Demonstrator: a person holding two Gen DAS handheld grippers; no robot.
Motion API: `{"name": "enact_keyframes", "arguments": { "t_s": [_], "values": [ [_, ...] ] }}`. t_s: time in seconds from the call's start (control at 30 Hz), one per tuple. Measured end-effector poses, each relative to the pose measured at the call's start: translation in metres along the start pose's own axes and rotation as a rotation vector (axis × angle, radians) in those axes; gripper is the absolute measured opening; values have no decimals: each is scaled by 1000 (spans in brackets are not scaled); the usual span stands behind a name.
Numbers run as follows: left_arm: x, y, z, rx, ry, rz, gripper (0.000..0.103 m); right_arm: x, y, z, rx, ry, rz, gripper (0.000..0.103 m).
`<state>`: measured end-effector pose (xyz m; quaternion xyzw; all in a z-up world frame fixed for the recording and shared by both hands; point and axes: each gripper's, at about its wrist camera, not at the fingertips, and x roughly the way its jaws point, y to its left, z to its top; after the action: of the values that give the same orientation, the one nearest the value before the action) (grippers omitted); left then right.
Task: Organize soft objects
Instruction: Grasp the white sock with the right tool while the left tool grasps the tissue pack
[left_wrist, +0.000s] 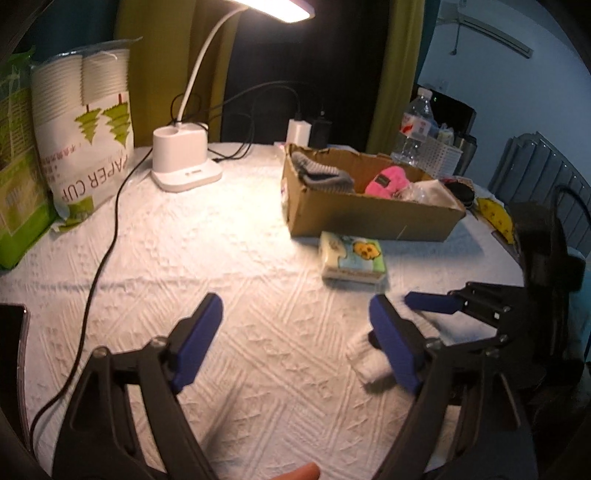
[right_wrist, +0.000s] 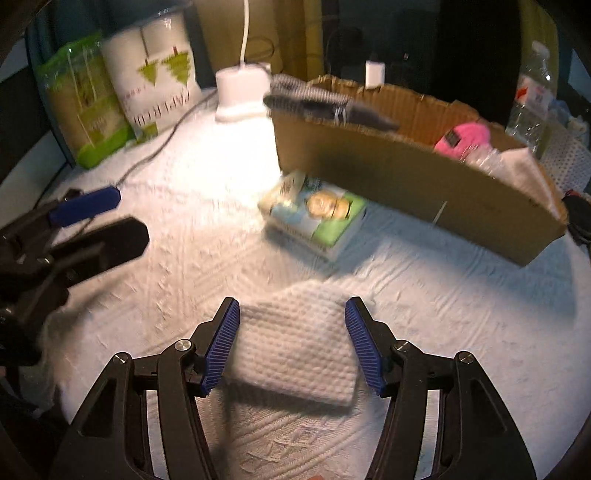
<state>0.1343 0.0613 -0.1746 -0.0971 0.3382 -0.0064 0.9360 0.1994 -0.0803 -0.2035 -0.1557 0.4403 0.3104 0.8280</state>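
the right wrist view is smeared with motion blur, so the print on the tissue pack (right_wrist: 316, 218) and the grey knit piece (right_wrist: 325, 104) draped over the cardboard box's (right_wrist: 424, 177) rim are hard to read there; the left wrist view shows the same box (left_wrist: 369, 216) sharper, with the grey knit (left_wrist: 323, 173) and a pink fluffy thing (left_wrist: 387, 180) inside and something clear and crinkly beside it that i cannot name. the folded white cloth (right_wrist: 299, 349) lies flat on the white textured tablecloth (right_wrist: 461, 295), right between the blue pads of the right gripper (right_wrist: 293, 345) — the jaws stand spread either side of it, and i cannot tell if the pads touch its edges. from the left wrist view only a corner of that cloth (left_wrist: 367, 360) peeks out, mostly hidden behind the left tool's own finger. the left gripper (left_wrist: 295, 339) is wide open over bare tablecloth, gripping nothing. the lamp base (left_wrist: 181, 162) is whole in the left view, while the right view cuts off the lamp's neck at the top edge.
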Motion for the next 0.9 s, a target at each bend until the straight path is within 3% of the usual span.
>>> {"name": "enact_keyframes", "arguments": {
  "t_s": [0.2,0.27,0.4,0.5,0.9],
  "values": [
    [6,-5,2,0,13,3,83,0,4,-9,-57,-37,-12,62],
    [6,-9,3,7,18,6,83,-2,2,-9,-62,-33,-9,54],
    [7,-17,6,18,22,15,83,-8,-12,-9,-28,-31,-5,16],
    [11,-25,8,30,30,17,83,-12,-28,-14,6,-42,24,14],
    [54,-71,31,109,84,20,83,-46,-105,-20,140,-123,-39,13]
  ]
}}
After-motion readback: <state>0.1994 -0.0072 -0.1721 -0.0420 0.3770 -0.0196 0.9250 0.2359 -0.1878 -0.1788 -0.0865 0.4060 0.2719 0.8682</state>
